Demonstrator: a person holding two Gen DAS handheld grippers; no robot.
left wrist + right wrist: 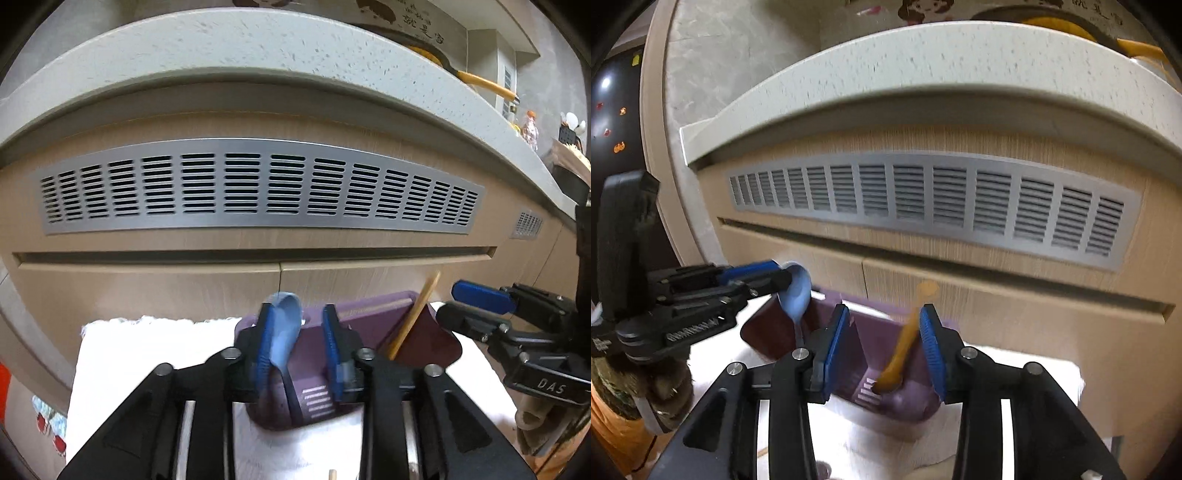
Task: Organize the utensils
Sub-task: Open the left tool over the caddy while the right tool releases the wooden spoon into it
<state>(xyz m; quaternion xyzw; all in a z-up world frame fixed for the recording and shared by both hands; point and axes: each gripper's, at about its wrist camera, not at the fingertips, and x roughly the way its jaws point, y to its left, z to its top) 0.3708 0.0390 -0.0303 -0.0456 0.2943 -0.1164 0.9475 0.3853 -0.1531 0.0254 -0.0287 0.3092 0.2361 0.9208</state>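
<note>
A light blue spoon (286,332) stands bowl-up between the fingers of my left gripper (297,314). It leans on the left pad while the right pad stays clear, so the gripper is open. Its handle runs down into a purple utensil holder (369,317). My right gripper (885,312) is open around a blurred orange utensil (908,339); that utensil's lower end rests in the holder (908,402), close to the right pad. The right wrist view also shows the left gripper (779,278) and the spoon (796,291). The left wrist view shows the right gripper (452,302) beside the orange utensil (417,314).
The holder sits on a white cloth (147,350) in front of a wooden cabinet with a metal vent grille (258,184) and drawer fronts below a pale countertop (923,62). A pan with a yellow handle (484,83) is on the counter. A dark red flap (432,339) adjoins the holder.
</note>
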